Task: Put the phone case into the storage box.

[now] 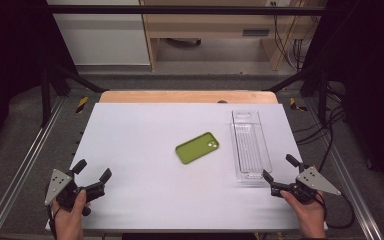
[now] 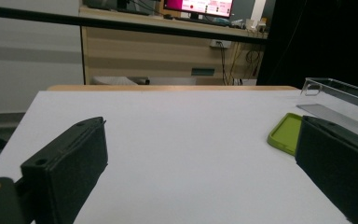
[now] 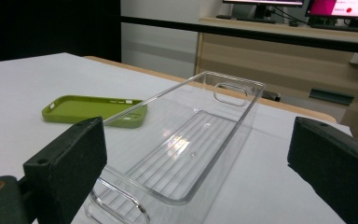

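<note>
Clear plastic tray (image 1: 250, 147) lies just ahead of the right tongs (image 1: 276, 174), jaws apart and empty. Left tongs (image 1: 92, 169), also apart, sit well away. Risk: the light tray may skid toward the green phone case (image 1: 197, 148) mid-worktop (image 1: 145, 130) if nudged.

The high view looks forward and down on the white desk (image 1: 145, 190) from above the person's side; both hands enter from the bottom edge. The left tool (image 1: 92, 169) is at lower left, the right tool (image 1: 280, 167) at lower right.

The left tool view sits low, near the desk surface, and looks along its own black jaws toward the far edge. The green case (image 2: 286, 133) is ahead and to its right.

The right tool view is also low, very near the clear tray (image 3: 191, 154), which lies straight ahead between its jaws.

All three views share the case and tray.
</note>
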{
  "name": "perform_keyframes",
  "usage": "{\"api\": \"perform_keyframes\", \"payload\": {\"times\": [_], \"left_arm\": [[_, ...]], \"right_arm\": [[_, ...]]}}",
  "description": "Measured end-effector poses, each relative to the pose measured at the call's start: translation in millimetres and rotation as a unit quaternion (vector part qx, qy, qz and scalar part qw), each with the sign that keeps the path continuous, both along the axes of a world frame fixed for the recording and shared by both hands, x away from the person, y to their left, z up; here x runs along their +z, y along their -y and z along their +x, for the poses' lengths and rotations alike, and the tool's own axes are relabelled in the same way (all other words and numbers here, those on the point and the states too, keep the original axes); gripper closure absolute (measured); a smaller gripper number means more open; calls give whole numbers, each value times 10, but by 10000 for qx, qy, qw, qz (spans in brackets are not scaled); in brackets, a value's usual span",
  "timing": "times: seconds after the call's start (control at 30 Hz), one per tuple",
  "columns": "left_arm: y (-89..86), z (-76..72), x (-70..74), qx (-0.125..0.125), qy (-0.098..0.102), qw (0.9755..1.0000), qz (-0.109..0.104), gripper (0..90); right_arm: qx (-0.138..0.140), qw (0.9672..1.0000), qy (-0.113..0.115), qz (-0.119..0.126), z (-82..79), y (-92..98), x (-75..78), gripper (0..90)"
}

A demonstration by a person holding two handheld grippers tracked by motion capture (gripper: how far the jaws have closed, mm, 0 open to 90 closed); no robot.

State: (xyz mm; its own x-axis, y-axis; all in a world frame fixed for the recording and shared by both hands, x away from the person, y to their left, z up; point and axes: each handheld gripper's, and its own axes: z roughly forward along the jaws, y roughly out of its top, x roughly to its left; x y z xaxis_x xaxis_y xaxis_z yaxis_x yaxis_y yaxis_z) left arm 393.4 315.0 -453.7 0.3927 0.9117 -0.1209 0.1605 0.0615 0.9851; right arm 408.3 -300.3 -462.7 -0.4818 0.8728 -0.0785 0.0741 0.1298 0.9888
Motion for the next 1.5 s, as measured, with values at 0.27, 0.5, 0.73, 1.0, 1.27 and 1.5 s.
{"api": "perform_keyframes", "payload": {"times": [0.27, 0.5, 0.73, 1.0, 1.27, 1.5], "left_arm": [[319, 39, 15, -373, -275, 9981, 395, 18], [724, 272, 70, -783, -728, 9923, 622, 20], [1175, 596, 182, -1298, -902, 9832, 914, 27], [1431, 957, 86, -1457, -1202, 9724, 1368, 28], [1581, 1147, 66, -1523, -1313, 9677, 1519, 25], [1696, 1257, 152, -1613, -1380, 9644, 1578, 25]], "right_arm": [[-124, 9998, -49, 128, -18, 40, 11, 54], [-279, 9995, -17, 124, -25, 41, 15, 52], [-427, 9990, -14, 113, -14, 53, -1, 42], [-349, 9993, -93, 122, -4, 40, -13, 24], [-338, 9993, -53, 120, -11, 46, -9, 24], [-319, 9994, -78, 125, -6, 38, -13, 25]]}}
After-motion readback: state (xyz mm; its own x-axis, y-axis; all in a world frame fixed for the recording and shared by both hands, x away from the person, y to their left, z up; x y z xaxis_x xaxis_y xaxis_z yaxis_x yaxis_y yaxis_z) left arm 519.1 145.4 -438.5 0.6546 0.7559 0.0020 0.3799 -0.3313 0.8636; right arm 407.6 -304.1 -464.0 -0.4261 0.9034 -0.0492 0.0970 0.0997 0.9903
